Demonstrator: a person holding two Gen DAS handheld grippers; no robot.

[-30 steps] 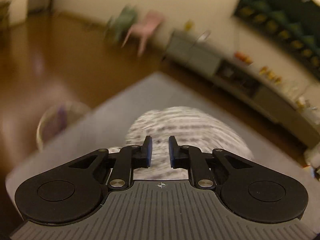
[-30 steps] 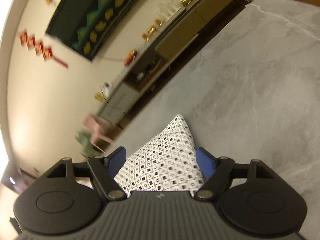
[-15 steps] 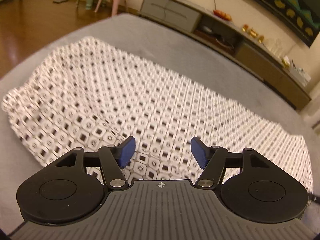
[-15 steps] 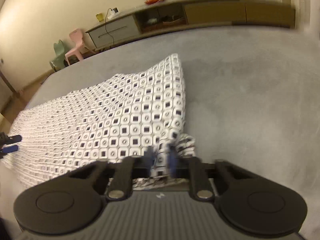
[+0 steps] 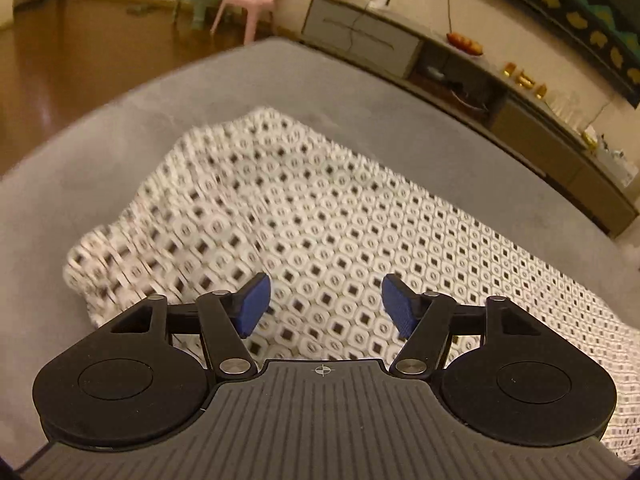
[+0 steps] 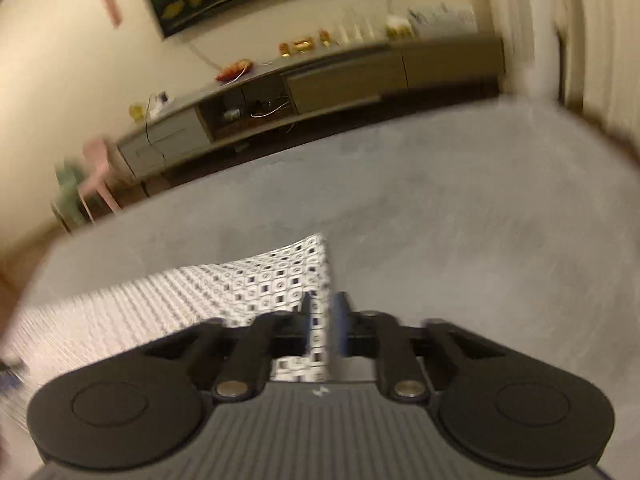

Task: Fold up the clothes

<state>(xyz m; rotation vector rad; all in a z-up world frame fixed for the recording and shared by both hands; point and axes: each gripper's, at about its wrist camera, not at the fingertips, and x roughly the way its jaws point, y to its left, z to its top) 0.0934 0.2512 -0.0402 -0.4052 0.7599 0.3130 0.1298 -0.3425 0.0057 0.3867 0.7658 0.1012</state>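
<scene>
- Left wrist view: the patterned cloth (image 5: 320,216), white with small dark squares, lies spread across the grey bed (image 5: 120,132), its left end rumpled and blurred.
- The left tongs (image 5: 325,309) have just been opening; the blue pads (image 5: 253,308) stand apart above the fabric, pinching nothing, tilted down toward its near edge.
- Right wrist view: the right tongs (image 6: 323,322) sit at the cloth's right edge with a narrow strip of fabric (image 6: 316,320) between the pads; their jaws have just been widening, and through the blur I cannot tell whether they press on it.
- The cloth looks thin, light and limp, so it will likely sag and drag wherever unsupported.
- Corners and hems seem the best holds, one per hand, kept taut so the fold lands flat.
- Both hands point steeply downward over the bed.
</scene>
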